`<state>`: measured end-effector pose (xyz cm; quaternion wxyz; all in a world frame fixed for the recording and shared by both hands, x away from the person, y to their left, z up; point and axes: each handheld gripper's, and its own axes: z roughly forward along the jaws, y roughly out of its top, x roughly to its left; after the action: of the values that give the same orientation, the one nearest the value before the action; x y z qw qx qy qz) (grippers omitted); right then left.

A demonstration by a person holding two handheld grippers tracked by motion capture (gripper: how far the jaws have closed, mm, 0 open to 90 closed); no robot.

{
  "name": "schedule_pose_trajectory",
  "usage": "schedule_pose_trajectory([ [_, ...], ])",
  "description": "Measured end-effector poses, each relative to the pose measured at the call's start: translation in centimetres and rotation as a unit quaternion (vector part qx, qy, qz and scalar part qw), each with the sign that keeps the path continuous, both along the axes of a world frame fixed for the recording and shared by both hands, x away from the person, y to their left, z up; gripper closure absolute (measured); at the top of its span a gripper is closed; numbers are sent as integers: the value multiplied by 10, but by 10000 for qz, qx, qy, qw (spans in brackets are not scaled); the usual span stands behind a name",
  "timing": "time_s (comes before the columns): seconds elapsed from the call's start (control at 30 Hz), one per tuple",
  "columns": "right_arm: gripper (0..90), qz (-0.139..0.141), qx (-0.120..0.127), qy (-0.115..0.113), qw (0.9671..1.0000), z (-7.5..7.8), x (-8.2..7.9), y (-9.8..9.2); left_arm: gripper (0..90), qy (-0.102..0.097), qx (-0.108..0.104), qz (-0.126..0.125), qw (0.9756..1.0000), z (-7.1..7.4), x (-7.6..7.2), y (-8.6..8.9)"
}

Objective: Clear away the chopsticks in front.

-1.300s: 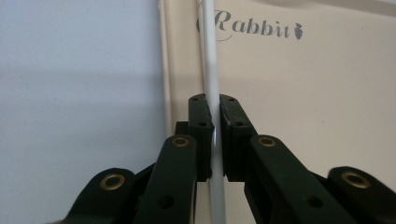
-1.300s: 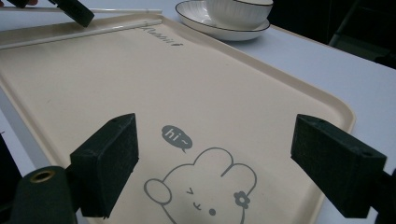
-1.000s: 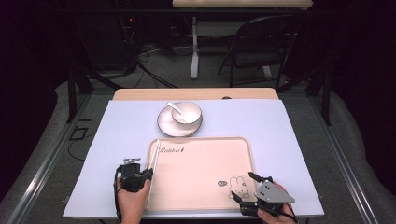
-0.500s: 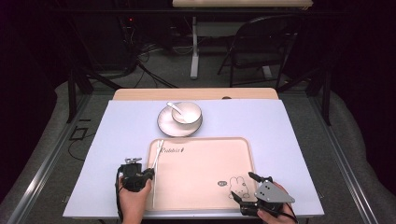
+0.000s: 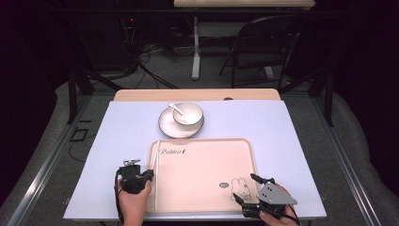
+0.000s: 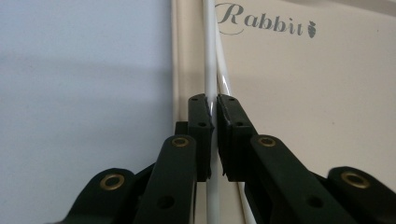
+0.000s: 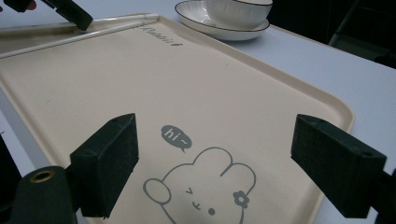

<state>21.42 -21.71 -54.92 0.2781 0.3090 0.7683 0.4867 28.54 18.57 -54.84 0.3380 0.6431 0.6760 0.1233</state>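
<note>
A pair of white chopsticks (image 5: 157,157) lies along the left rim of a cream tray (image 5: 202,165) printed with a rabbit. In the left gripper view my left gripper (image 6: 214,105) is shut on the chopsticks (image 6: 211,70), its pads pressed on them just inside the tray's rim. In the high view the left gripper (image 5: 149,174) sits at the tray's left edge. My right gripper (image 5: 244,187) hovers open over the tray's near right corner. Its jaws (image 7: 222,163) stand wide over the rabbit drawing with nothing between them.
A white bowl (image 5: 187,114) with a spoon (image 5: 175,108) in it stands on a plate (image 5: 169,126) just beyond the tray. The table (image 5: 301,141) has a pale lilac cover. A folding chair (image 5: 263,42) and a desk stand behind the table.
</note>
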Motion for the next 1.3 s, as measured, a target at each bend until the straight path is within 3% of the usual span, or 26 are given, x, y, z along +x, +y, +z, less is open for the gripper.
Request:
schedule_pose_trajectory([
  [0.37, 144, 3, -3, -2, 10000, 0, 0, 0, 844, -32, -46, 90, 9999, 1, -2, 2],
  [0.7, 144, 9, -3, -6, 10000, 0, 0, 0, 843, 11, -8, 71, 10000, -1, -2, 1],
  [0.97, 145, 7, -8, -5, 10000, 0, 0, 0, 819, 50, -147, 37, 9999, -3, 1, 1],
  [1.3, 144, 3, -7, 1, 10000, 0, 0, 0, 793, 16, -166, -53, 9998, -3, 2, -2],
])
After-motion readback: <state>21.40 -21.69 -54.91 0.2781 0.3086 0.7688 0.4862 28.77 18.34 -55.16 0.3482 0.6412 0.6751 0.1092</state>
